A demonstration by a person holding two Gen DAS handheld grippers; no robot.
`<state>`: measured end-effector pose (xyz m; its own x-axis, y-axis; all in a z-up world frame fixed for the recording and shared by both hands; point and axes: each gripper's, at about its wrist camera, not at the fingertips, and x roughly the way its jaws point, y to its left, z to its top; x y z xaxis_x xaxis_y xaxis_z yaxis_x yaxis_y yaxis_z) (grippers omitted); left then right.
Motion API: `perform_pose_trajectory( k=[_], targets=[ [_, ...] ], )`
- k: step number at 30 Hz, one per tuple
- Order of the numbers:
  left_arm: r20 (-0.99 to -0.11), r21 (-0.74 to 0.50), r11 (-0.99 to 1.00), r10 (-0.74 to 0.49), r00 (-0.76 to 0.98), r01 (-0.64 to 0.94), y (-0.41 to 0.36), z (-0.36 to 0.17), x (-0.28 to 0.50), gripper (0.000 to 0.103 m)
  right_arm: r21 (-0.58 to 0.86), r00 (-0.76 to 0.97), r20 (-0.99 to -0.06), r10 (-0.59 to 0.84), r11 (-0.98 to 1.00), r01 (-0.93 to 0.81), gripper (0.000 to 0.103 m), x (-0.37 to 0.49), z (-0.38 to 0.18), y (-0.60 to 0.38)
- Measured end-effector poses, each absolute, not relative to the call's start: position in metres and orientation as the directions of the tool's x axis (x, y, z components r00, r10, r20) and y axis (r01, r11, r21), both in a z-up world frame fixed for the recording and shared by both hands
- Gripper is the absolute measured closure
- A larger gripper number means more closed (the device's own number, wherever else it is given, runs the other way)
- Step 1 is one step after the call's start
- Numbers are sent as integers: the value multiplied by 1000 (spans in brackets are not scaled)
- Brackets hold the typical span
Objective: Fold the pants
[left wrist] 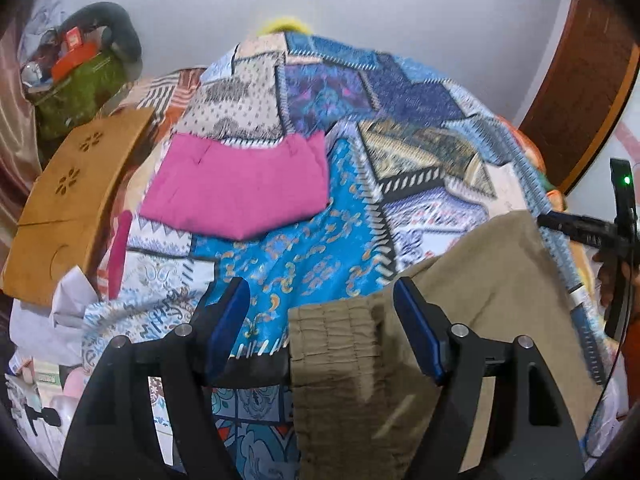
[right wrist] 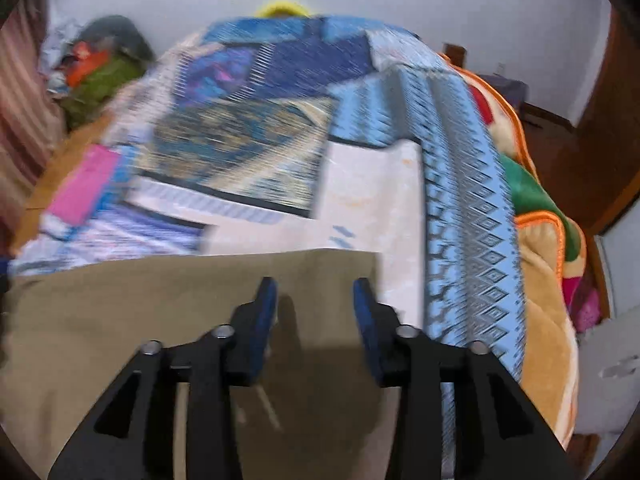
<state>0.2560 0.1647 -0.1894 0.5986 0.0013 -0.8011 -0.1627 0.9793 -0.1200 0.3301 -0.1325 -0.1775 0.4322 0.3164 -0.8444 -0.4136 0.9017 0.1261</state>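
- Left tongs (left wrist: 322,300) are spread, empty, straddling the gathered waistband edge of the khaki pants (left wrist: 400,360).
- Right tongs (right wrist: 315,300) hang part-spread above flat khaki cloth, pinching nothing.
- The pants lie flat, probably part-folded; folds seem left.
- Beyond, only the left view clearly shows the folded pink garment (left wrist: 240,184) on the bedspread (left wrist: 304,248).
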Motion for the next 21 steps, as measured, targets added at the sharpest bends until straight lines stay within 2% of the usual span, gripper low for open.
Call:
perform_pose_trajectory(
  k=[1, 4, 10, 12, 14, 16, 18, 21],
  targets=[
    [-798, -137, 979, -17, 602, -153, 164, -185, 256, 29, 143, 430, -835, 343, 890, -433, 49, 322, -171, -129],
    [-802, -185, 976, -84, 591, -113, 154, -183, 260, 29, 181, 406, -814, 416, 846, -502, 40, 300, -156, -104],
    [-861, -144, 989, -114, 496, -24, 110, -210, 268, 28, 266, 297, -810, 506, 768, -583, 29, 270, -162, -55],
    [-881, -100, 995, -85, 466, -7, 99, -221, 266, 24, 253, 259, -838, 481, 762, -596, 29, 262, -175, -42],
    [-878, 17, 1000, 2, 478, 26, 83, -227, 258, 22, 250, 200, -868, 454, 750, -613, 29, 254, -189, -35],
    [-867, 104, 993, 67, 494, 48, 70, -229, 247, 19, 196, 221, -876, 428, 737, -647, 28, 238, -195, -35],
    [-857, 116, 992, 71, 510, 57, 68, -226, 237, 19, 139, 261, -880, 397, 740, -658, 21, 221, -192, -42],
    [-860, 84, 996, 52, 507, 41, 71, -224, 222, 18, 174, 221, -888, 403, 740, -649, 20, 205, -191, -61]
  ],
)
